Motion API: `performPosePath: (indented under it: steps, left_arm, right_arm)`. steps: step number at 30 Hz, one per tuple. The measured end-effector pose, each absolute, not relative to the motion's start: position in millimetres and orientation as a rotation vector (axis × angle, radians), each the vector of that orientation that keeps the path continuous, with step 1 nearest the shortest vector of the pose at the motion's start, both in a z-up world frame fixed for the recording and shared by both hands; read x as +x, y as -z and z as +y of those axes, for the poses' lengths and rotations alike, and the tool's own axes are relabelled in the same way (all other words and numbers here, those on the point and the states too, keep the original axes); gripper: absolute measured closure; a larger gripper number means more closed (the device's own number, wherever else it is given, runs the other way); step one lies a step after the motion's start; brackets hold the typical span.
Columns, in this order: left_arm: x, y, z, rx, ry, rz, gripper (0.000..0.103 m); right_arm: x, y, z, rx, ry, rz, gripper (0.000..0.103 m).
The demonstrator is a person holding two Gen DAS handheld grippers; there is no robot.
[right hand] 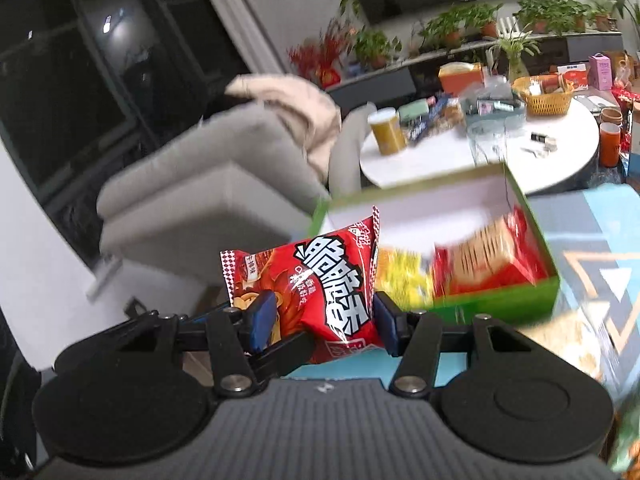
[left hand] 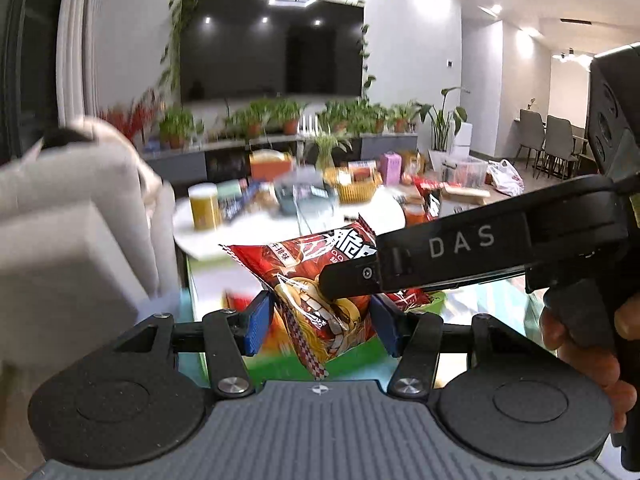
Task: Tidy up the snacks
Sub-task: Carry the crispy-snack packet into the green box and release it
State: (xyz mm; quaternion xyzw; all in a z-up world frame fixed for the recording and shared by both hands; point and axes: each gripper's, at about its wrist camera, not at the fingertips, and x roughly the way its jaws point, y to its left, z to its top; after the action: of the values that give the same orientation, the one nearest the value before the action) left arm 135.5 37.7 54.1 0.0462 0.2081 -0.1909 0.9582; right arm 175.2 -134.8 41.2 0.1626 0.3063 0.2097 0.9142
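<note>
room: blurred living room, grey sofa (right hand: 192,184) at left, round white surface (right hand: 480,160) beyond, cluttered with jars, boxes and a yellow basket (right hand: 546,98).
box: green open box (right hand: 496,300) just past the packet, white inside, red and yellow snack packs already in it.
packet: red snack packet (right hand: 320,288) is in the air, near the box's left end, not in it yet.
right tongs (right hand: 322,322): narrow, blue pads pinching the packet's lower half from both sides.
left tongs (left hand: 322,322): partly closed, pads close on either side of the same packet's lower end (left hand: 320,320); contact on the left pad hard to confirm.
axis: long axis roughly upright, tilted a bit; one sealed serrated edge up, the other down toward the cameras; printed face toward the right camera.
step: looks like carrying the packet to the box.
tip: likely best to let one pair release so the packet isn't tugged, clear the box wall, then lay it flat beside the other packs.
</note>
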Motion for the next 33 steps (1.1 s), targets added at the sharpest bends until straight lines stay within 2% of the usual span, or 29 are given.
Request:
performPosePath:
  steps: [7,15,23,33]
  left_arm:
    - [169,-84,34,0.118,0.387,0.356,0.052]
    - [212,-65,20,0.223,0.363,0.358,0.052]
    - [257,-20,19,0.289,0.335,0.408,0.052]
    - [287,17,40,0.295,0.245,0.564,0.051]
  right_arm:
    - [195,-67,-131,0.233,-0.409,0.495,0.06]
    - [231,-43,-128,0.197,-0.369,0.453,0.06]
    - [281,0,-123,0.272,-0.363,0.55,0.06]
    - [289,24,-120,0.239,-0.287,0.638,0.06]
